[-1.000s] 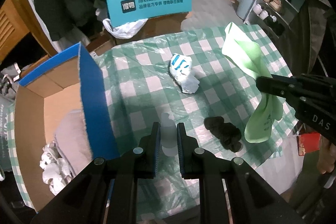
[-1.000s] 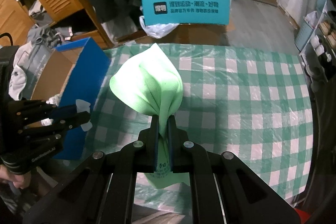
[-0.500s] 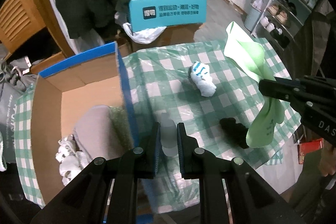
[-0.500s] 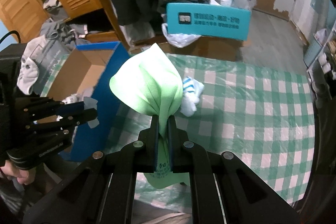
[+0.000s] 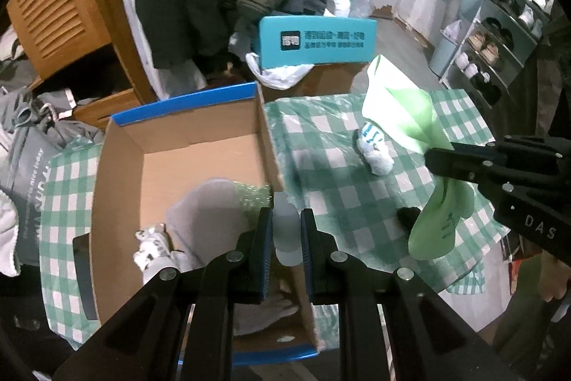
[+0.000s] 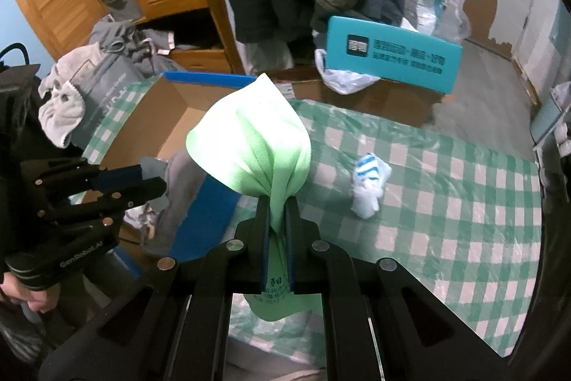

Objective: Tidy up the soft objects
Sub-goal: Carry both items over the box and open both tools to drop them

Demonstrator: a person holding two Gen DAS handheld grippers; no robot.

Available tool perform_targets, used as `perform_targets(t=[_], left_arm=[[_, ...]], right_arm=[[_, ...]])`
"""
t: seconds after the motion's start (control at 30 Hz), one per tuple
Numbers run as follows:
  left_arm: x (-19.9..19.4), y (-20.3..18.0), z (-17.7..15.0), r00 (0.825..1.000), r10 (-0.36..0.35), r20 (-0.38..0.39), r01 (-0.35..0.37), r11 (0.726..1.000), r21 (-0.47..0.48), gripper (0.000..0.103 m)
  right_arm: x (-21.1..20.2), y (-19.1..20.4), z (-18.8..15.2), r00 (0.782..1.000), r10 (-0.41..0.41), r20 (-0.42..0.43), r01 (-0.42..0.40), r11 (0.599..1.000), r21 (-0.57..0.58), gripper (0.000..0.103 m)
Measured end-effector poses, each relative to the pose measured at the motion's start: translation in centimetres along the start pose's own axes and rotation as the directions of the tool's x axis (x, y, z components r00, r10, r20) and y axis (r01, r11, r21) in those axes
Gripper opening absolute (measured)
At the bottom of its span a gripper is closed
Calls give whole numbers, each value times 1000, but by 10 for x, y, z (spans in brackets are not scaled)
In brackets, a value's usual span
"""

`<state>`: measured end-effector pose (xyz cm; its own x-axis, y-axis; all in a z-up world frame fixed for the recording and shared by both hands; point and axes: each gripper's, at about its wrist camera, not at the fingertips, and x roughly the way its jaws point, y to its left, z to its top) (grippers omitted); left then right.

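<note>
My left gripper (image 5: pixel 286 231) pinches a grey cloth (image 5: pixel 285 238) at the cardboard box (image 5: pixel 200 145) wall; my right gripper (image 6: pixel 277 220) clamps the green cloth (image 6: pixel 249 145). Next, I'd drop both inside.

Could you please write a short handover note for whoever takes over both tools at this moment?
Left tool: shut on a pale grey cloth, above the cardboard box's right wall.
Right tool: shut on the green cloth, held up over the table.
Done: grey item and white patterned piece lie in the box.
Left: box both held cloths, then the blue-striped white sock and a dark item on the table.
</note>
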<state>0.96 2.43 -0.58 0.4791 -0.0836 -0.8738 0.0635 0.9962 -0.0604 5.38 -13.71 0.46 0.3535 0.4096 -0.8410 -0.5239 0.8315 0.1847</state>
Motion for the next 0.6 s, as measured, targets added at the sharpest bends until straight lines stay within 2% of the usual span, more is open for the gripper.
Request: perform_targets(t=[0.6], left_arm=[[-10, 62, -16, 999, 43, 12, -41, 994, -101, 15]], right_arm=[[31, 73, 32, 997, 59, -40, -62, 993, -100, 6]])
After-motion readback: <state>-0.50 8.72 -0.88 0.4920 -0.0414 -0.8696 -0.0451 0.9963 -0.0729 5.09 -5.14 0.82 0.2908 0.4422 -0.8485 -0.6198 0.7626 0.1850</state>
